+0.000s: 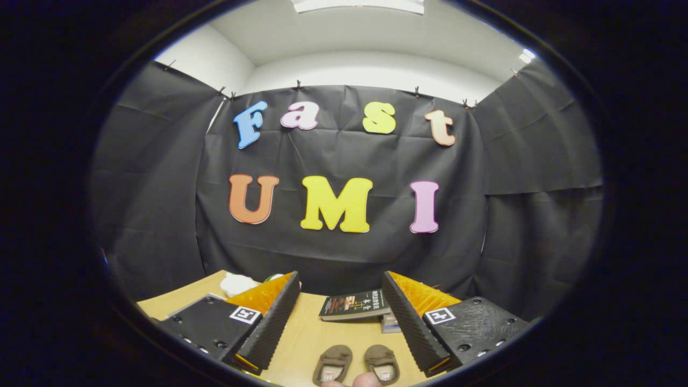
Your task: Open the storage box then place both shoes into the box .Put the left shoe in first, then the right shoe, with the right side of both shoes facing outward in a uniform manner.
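Below, hand-held gripper (pixel 339 317) spread wide; shoes (pixel 357 364) on table (pixel 301 336).

Table (pixel 301 344) (wooden): shoes (pixel 357 364), books (pixel 356 305)

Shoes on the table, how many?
2. Both sit side by side on the wooden table, between the open tongs: left shoe, right shoe. Books lie beyond them.

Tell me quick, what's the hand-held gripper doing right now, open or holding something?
Hand-held gripper: open, fingers spread wide, holding nothing; the pair of shoes lies on the table between the fingers.
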{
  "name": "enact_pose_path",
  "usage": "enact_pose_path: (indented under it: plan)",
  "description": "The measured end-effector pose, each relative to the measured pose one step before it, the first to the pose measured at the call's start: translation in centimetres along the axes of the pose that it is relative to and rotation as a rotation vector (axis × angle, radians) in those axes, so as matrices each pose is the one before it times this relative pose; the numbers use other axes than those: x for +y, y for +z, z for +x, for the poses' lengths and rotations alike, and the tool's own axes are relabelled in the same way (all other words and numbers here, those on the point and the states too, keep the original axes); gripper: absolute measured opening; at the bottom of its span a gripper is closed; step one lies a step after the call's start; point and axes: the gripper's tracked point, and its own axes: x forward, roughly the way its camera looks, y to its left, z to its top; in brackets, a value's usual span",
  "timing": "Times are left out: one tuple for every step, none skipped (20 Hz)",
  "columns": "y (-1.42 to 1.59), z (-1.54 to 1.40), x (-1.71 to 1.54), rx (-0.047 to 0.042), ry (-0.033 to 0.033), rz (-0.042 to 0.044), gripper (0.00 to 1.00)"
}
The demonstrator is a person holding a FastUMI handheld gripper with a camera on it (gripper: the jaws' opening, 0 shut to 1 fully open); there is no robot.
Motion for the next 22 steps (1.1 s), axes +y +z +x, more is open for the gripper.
enact_pose_path:
  plan:
    - [-0.010, 0.006, -0.155, -0.00325, 0.00034, -0.00328, 0.95]
    - [-0.017, -0.146, -0.267, 0.00001, -0.00173, -0.00098, 0.95]
    - [-0.223, -0.002, -0.249, 0.00350, -0.00113, 0.00037, 0.95]
    - [-0.186, -0.008, -0.196, 0.00531, -0.00063, 0.00084, 0.95]
    - [-0.216, 0.029, -0.126, 0.00521, 0.00174, 0.00151, 0.95]
    - [-0.080, 0.037, -0.069, 0.00517, 0.00304, 0.00370, 0.95]
    - [-0.175, 0.080, -0.104, 0.00505, 0.00295, 0.00412, 0.95]
    - [-0.112, 0.012, -0.111, 0.00431, 0.00188, 0.00642, 0.95]
    - [-0.152, 0.054, -0.032, 0.00402, 0.00362, 0.00814, 0.95]
    - [-0.080, -0.007, -0.008, 0.00492, 0.00430, 0.00560, 0.95]
    - [-0.272, 0.152, 0.095, 0.00372, 0.00444, 0.00069, 0.95]
    - [-0.071, 0.004, -0.039, -0.00025, 0.00379, -0.00185, 0.95]
    - [-0.129, 0.095, 0.091, 0.00019, 0.00491, -0.00130, 0.95]
    - [-0.203, -0.006, 0.106, 0.00228, 0.00534, -0.00116, 0.95]
    - [-0.479, -0.016, 0.244, 0.00795, 0.00991, -0.00256, 0.95]
    - [-0.407, 0.019, 0.419, 0.01021, 0.01574, -0.00078, 0.95]
    - [-0.657, 0.042, 0.564, 0.01574, 0.02189, -0.00038, 0.95]
    - [-0.593, 0.022, 0.524, 0.01612, 0.01723, 0.00185, 0.95]
    - [-0.725, 0.125, 0.319, 0.01706, 0.01422, -0.00018, 0.95]
    - [-0.669, 0.086, 0.484, 0.01425, 0.01611, -0.00123, 0.95]
    - [-0.817, 0.248, 0.728, 0.01507, 0.02366, 0.00077, 0.95]
    - [-0.827, 0.249, 0.939, 0.02009, 0.03372, 0.00778, 0.95]
